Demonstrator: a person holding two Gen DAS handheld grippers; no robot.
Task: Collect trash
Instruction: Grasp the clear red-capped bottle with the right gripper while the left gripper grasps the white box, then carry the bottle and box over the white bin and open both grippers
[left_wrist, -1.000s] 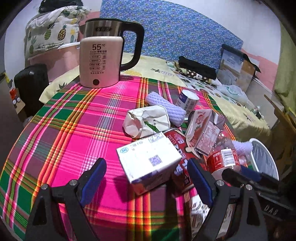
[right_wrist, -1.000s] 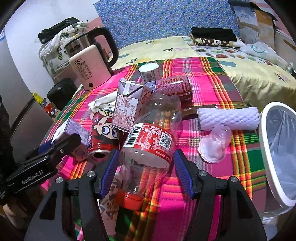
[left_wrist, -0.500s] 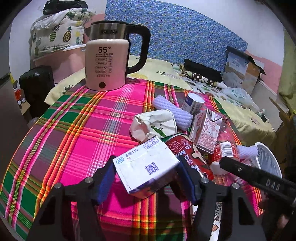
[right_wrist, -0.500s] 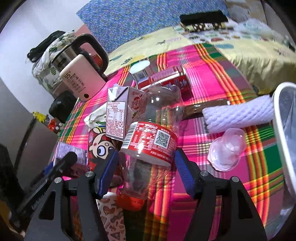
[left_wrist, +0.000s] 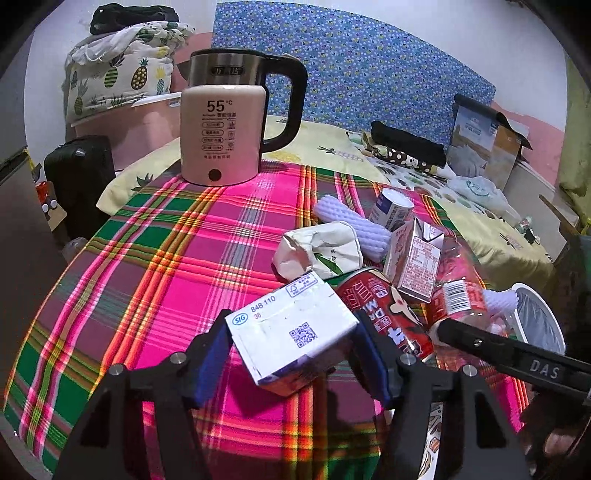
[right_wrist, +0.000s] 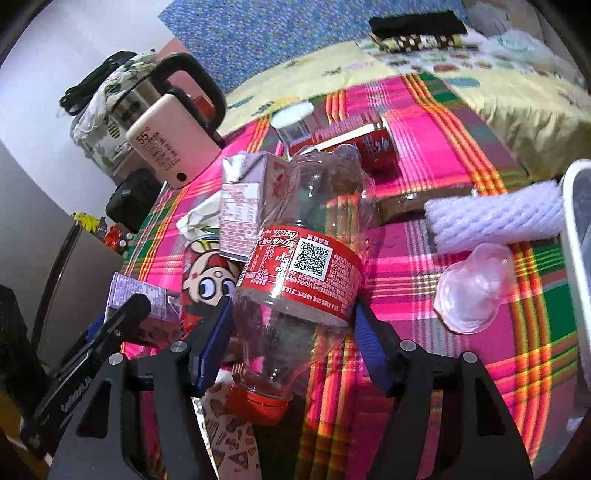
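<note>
- While both grippers sit low over the plaid-clothed tabletop (left_wrist: 155, 266), each clamps one piece of trash.
- Left gripper (left_wrist: 291, 350): blue pads pressed on the sides of a white rectangular paperboard carton (left_wrist: 291, 332), tilted, near the tabletop's front edge.
- Right gripper (right_wrist: 291, 339): closed on a clear, crinkled plastic bottle with red label (right_wrist: 303, 266), red cap toward the camera.
- White-rimmed bin (right_wrist: 576, 258) at the right edge, likely destination.
- Advice: lift straight up first; carton walls are smooth and may slip, and the thin bottle will likely buckle if squeezed harder.
</note>
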